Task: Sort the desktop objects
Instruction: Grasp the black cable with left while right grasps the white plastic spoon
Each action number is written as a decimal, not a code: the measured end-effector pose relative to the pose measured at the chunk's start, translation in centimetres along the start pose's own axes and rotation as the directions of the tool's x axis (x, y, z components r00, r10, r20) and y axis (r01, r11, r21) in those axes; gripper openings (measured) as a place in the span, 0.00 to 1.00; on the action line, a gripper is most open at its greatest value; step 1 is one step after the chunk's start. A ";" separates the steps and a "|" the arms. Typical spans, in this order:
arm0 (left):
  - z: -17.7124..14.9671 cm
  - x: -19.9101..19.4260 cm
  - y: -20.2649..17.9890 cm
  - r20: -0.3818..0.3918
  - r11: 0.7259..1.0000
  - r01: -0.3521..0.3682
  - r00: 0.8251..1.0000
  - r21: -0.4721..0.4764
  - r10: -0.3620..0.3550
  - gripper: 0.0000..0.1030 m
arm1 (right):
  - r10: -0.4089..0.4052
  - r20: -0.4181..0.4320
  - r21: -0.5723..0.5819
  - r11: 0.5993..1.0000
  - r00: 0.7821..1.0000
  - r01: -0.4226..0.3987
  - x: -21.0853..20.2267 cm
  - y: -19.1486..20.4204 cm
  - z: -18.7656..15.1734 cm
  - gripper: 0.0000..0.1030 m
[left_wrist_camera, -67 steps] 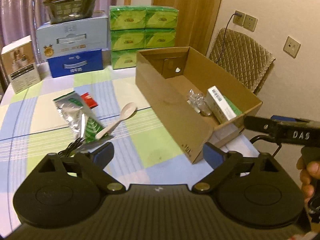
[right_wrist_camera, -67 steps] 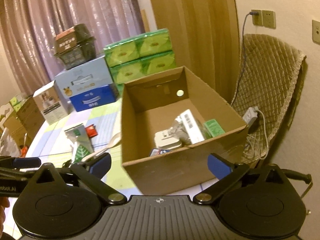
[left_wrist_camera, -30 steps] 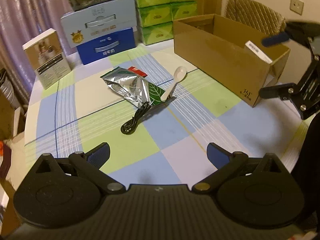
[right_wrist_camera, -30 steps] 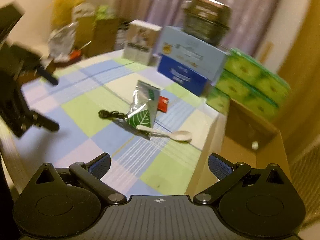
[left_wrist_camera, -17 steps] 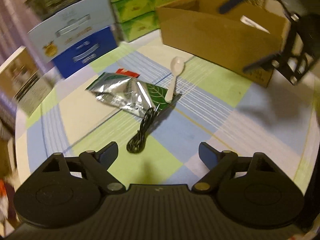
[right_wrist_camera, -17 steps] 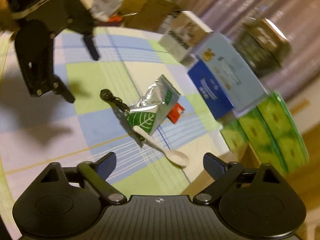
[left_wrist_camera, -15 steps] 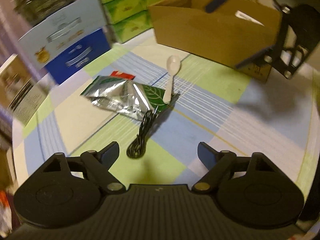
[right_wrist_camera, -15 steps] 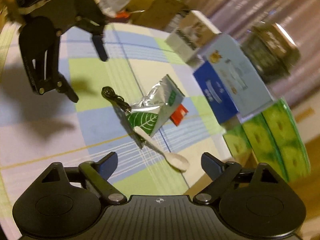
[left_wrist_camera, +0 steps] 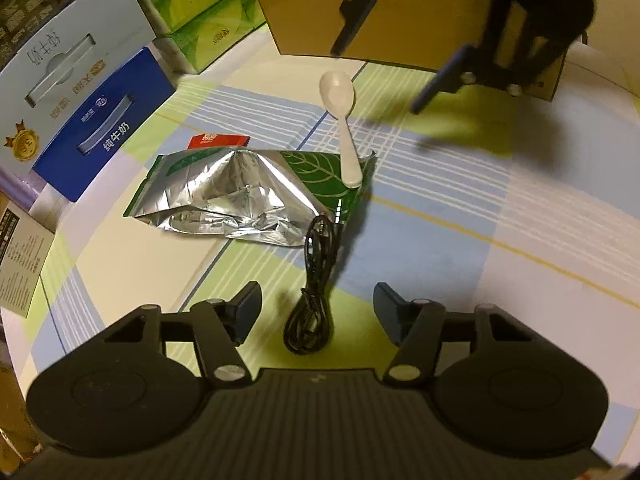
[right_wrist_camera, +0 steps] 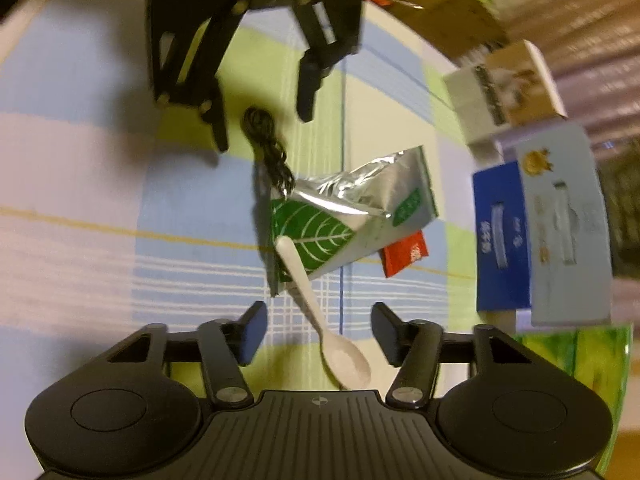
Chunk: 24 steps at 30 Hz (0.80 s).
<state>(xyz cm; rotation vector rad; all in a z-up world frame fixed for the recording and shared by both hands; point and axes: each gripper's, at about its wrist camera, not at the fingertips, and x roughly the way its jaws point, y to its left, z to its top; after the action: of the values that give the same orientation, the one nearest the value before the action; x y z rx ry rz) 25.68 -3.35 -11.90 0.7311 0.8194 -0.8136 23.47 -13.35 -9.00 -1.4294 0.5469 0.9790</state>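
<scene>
Black cable [left_wrist_camera: 311, 296] end under foil pouch [left_wrist_camera: 240, 196]

Dark blue carton [left_wrist_camera: 102, 128]: "纯牛奶". Other print too blurred to read.

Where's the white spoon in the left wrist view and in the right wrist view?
Left wrist: spoon upper centre, bowl pointing away, handle tip on the foil bag.
Right wrist: spoon lower centre, bowl between the open right gripper fingers.
Shared landmark: the foil bag.
</scene>
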 end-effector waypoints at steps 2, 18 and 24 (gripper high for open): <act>0.0 0.3 0.3 -0.001 1.000 0.005 1.000 0.001 -0.005 0.49 | 0.008 -0.016 -0.027 1.000 1.000 -0.009 1.2 -0.4 0.0 0.42; -0.6 1.3 1.3 0.029 0.998 0.065 0.997 -0.023 -0.065 0.25 | 0.192 -0.053 -0.044 0.980 0.980 -0.194 6.3 -2.2 0.6 0.10; -0.8 1.1 0.6 0.020 0.996 0.064 0.998 -0.057 -0.063 0.12 | 0.180 -0.027 -0.048 0.982 0.983 -0.181 5.2 -0.6 0.7 0.01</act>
<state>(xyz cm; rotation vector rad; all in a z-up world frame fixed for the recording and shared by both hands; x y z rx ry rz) 26.33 -2.77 -13.05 0.6487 0.8502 -0.8485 26.57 -11.41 -12.82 -1.4552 0.6820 1.1275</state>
